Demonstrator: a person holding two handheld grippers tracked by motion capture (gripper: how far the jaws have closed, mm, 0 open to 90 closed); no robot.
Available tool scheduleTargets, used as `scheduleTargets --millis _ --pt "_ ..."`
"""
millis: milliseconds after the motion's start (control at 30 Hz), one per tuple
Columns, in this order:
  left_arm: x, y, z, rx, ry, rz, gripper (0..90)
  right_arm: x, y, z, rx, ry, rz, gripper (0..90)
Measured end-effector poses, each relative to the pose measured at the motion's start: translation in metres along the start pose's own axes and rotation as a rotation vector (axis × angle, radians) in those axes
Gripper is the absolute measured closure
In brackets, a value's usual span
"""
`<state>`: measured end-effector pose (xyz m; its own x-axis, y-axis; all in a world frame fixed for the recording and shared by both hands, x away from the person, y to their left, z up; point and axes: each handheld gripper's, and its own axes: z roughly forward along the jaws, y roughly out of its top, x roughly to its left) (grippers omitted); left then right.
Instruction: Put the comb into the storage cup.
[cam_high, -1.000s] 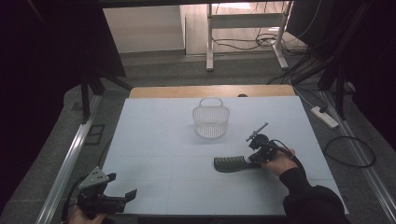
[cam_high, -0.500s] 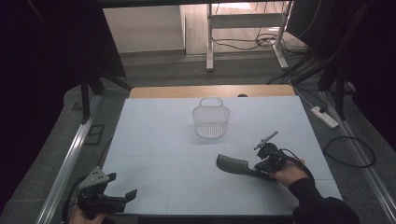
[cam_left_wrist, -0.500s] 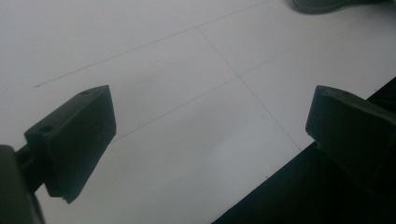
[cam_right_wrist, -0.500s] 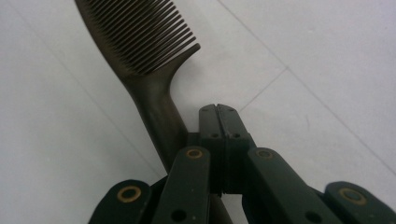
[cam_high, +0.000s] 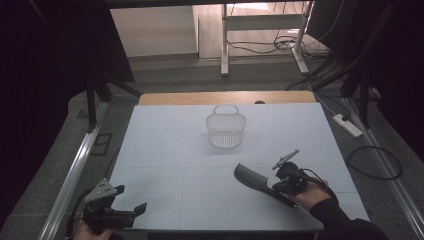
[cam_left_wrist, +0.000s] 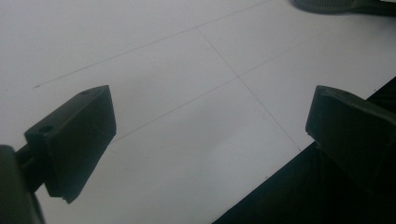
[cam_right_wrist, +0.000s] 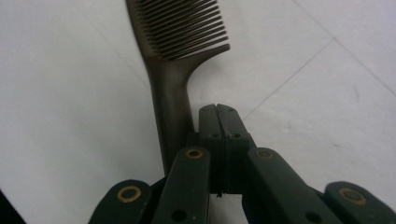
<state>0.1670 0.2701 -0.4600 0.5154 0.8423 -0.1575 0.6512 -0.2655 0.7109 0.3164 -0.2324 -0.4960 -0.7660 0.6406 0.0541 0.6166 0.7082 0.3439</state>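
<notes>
A dark comb (cam_high: 252, 178) lies flat on the white table (cam_high: 165, 150) at the near right, teeth toward the table's middle. My right gripper (cam_high: 278, 185) sits low at the comb's handle end. In the right gripper view its jaws are pressed together (cam_right_wrist: 217, 117) with nothing between them, and the comb's handle (cam_right_wrist: 173, 100) runs right alongside their left side. My left gripper (cam_high: 131, 199) rests at the table's near left corner, open, with bare table between its wide-apart fingers (cam_left_wrist: 77, 135). The comb's edge (cam_left_wrist: 327, 4) shows far off in the left gripper view.
A white mesh basket (cam_high: 226, 131) with a handle stands upright at the table's middle back. The table's near edge runs just under the left gripper. Beyond the table lie dark floor, cables and a power strip (cam_high: 347, 125).
The right gripper has moved toward the near right, and the comb has shifted and turned with it, its handle swinging nearer the front edge. The left gripper has not moved.
</notes>
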Motion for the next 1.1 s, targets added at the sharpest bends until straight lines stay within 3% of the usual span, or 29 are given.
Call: scheduleTargets --millis 400,700,1033,1100 --pt "0.000 0.000 0.000 0.001 0.002 0.001 2.7 0.024 -0.010 -0.002 0.010 0.008 -0.028 89.4" --pt "-0.001 0.000 0.000 0.001 0.003 0.003 2.7 0.024 -0.010 -0.005 -0.007 -0.013 -0.032 89.2" --pt "-0.001 0.000 0.000 0.000 0.002 0.005 2.7 0.022 -0.014 -0.030 -0.114 -0.048 0.002 79.9" --pt "-0.001 0.000 0.000 0.001 0.002 0.005 2.7 0.024 -0.015 -0.035 -0.128 -0.057 0.001 73.5"
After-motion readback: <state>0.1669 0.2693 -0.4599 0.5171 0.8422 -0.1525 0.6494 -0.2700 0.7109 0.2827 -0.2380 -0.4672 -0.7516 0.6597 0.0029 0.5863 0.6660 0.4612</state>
